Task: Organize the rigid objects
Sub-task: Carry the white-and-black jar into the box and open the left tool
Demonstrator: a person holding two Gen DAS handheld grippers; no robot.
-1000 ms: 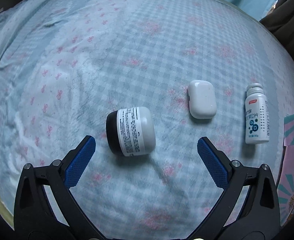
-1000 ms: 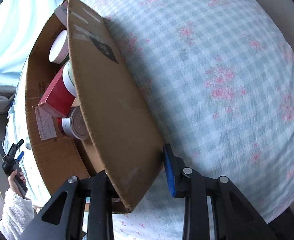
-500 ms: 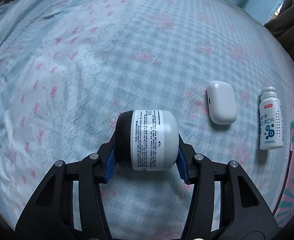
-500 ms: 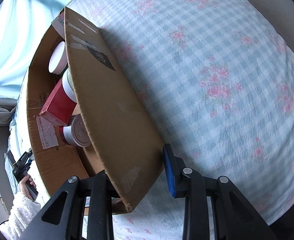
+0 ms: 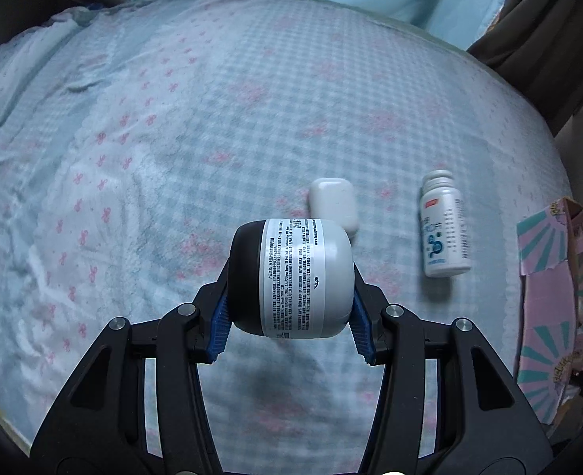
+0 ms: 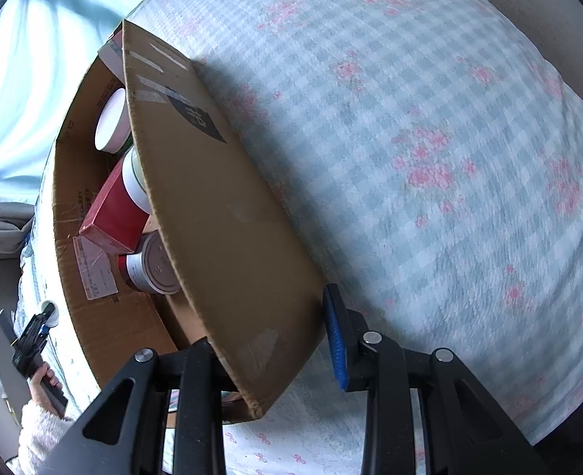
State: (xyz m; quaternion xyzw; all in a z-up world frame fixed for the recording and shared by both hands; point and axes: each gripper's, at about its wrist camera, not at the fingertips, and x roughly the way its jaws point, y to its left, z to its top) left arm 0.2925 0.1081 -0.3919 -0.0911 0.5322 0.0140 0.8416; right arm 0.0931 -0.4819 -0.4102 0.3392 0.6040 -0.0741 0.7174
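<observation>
The left gripper [image 5: 291, 297] is clamped on the jar [image 5: 291, 279], which is lifted clear of the bedspread [image 5: 172, 138], its long axis crosswise between the pads. A white case [image 5: 335, 202] and a bottle [image 5: 443, 229] lie beyond it to the right. The right gripper [image 6: 279, 340] pinches the wall of the box [image 6: 220, 217], which probably is the jar's goal, off to the right.

- Soft daylight fills both my views; the checked bedspread [image 5: 212, 126] reads evenly lit, without glare.
- Under my left gripper [image 5: 291, 316] a dim smudge of shadow lies on the cloth.
- The cardboard flap [image 6: 220, 213] shades the sheet just right of it.
- The far white bottle [image 5: 443, 229] is motion-blurred.
- Fisheye bending darkens all corners.
</observation>
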